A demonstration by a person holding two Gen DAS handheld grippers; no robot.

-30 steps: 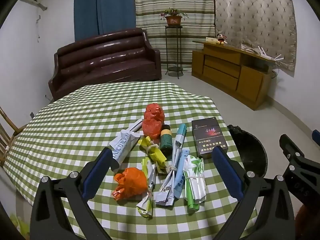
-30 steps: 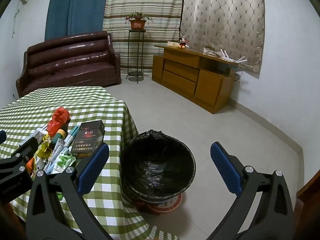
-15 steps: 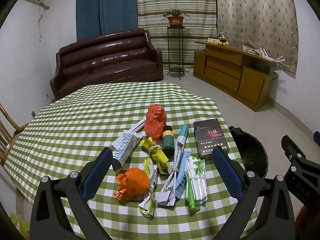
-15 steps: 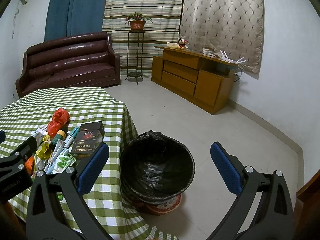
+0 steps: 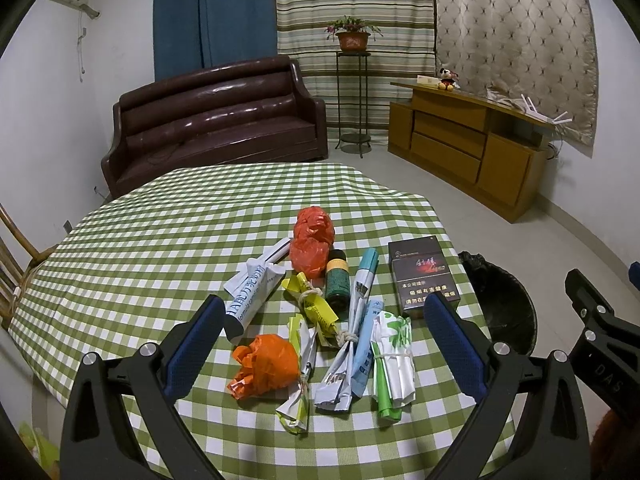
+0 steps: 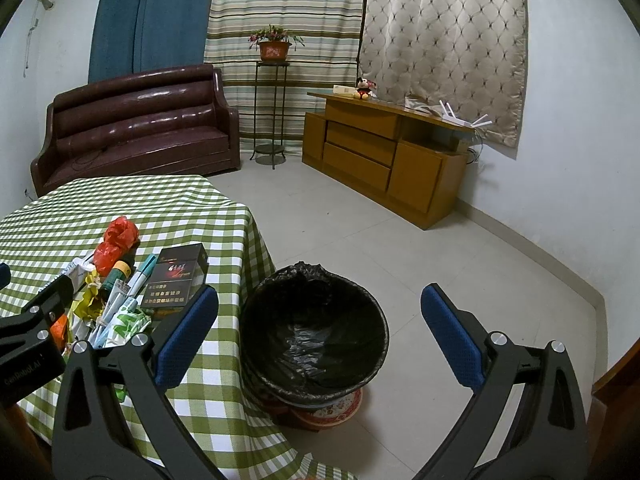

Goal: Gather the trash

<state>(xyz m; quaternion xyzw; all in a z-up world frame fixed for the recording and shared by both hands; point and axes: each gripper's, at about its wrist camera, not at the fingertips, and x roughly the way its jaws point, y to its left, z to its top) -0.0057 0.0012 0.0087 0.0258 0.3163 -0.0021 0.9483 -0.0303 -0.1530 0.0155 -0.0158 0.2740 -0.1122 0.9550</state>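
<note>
Several pieces of trash lie on the green checked table (image 5: 140, 240): an orange crumpled bag (image 5: 266, 364), two red bags (image 5: 312, 240), a dark cigarette box (image 5: 422, 272), a green bottle (image 5: 337, 280), a white tube (image 5: 252, 300), and knotted wrappers (image 5: 394, 352). My left gripper (image 5: 324, 344) is open, above the near trash, holding nothing. My right gripper (image 6: 320, 332) is open and empty above the black-lined trash bin (image 6: 314, 332) on the floor beside the table. The box also shows in the right wrist view (image 6: 176, 276).
A brown sofa (image 5: 216, 116) stands behind the table, a plant stand (image 5: 352, 92) and a wooden cabinet (image 5: 468, 148) at the back right. The table's right edge (image 6: 256, 248) is next to the bin. A chair (image 5: 12, 264) is at the left.
The left gripper has drifted slightly, so the trash sits a little lower and nearer in its view. The right gripper has barely moved. Both stay open.
</note>
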